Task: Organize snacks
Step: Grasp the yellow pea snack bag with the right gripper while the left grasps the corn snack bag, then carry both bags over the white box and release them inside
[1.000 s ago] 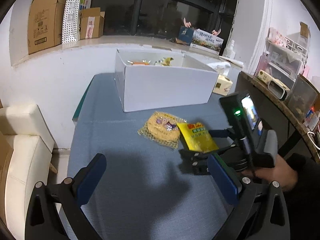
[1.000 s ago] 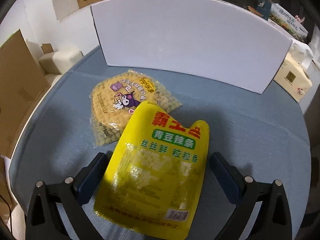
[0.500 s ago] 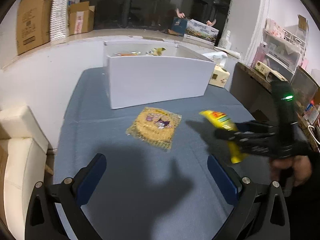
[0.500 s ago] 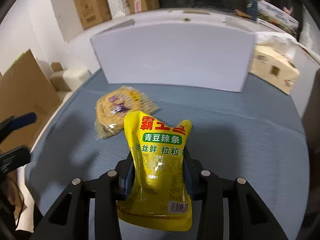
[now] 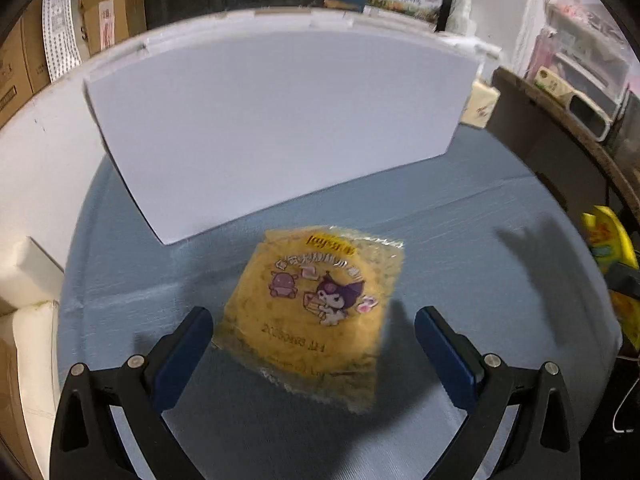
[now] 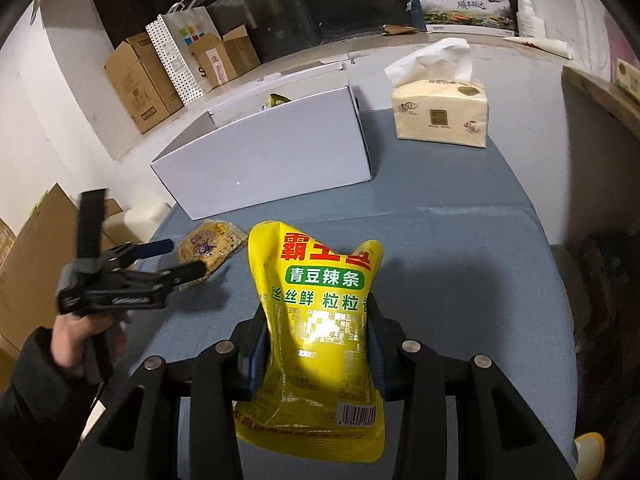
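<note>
My right gripper (image 6: 316,344) clamped on yellow pouch (image 6: 318,320), jaws pinching pouch at mid-height; pouch upright, held above blue table (image 6: 460,248). My left gripper (image 5: 314,338) spread wide, fingers straddling clear cartoon snack bag (image 5: 316,312); I can't tell whether pads touch it. Bag flat on table, just in front of white box (image 5: 272,128). From right wrist view, box open-topped, some snack visible inside near back. Tissue pack (image 6: 440,114) beside box, right of it.

Box (image 6: 272,160) contents mostly hidden; yellow pouch (image 5: 608,248) blurred, perhaps edge-cropped.
</note>
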`<state>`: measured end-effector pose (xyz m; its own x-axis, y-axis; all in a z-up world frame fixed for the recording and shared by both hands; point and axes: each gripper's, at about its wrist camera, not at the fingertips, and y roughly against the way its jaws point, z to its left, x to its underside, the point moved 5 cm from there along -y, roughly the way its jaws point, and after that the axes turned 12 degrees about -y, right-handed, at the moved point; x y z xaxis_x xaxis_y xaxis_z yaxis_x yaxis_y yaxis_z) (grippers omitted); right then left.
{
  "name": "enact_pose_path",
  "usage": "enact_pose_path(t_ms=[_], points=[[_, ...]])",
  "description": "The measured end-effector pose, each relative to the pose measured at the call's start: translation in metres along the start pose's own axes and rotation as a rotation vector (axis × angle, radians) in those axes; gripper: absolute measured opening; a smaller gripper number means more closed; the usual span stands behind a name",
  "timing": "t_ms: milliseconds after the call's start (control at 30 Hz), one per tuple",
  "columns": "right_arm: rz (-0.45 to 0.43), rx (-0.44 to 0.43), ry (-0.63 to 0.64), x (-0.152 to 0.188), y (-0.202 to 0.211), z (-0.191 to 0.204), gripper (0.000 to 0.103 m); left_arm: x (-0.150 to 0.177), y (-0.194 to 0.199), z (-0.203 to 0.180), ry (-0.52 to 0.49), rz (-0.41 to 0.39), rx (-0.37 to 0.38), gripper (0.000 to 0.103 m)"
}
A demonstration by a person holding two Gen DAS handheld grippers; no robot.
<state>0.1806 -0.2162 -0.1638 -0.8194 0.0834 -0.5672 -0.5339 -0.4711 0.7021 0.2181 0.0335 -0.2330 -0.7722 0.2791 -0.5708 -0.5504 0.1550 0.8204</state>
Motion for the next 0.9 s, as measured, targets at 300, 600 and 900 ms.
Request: enact_pose_path(t_ms=[300,600,900], points=[[0.010,-0.010,0.010,0.005,-0.003,0.002,0.045,-0.007,-0.015,0.005,-0.057,0.044,-0.028,0.103],[0.021,-0.016,0.028,0.010,-0.005,0.007,0.045,-0.011,0.002,0.003,0.005,0.006,0.033,0.078],[0.007,-0.037,0.036,0.006,0.001,0.015,0.045,-0.014,0.085,-0.008,0.062,-0.214,0.070,0.078]])
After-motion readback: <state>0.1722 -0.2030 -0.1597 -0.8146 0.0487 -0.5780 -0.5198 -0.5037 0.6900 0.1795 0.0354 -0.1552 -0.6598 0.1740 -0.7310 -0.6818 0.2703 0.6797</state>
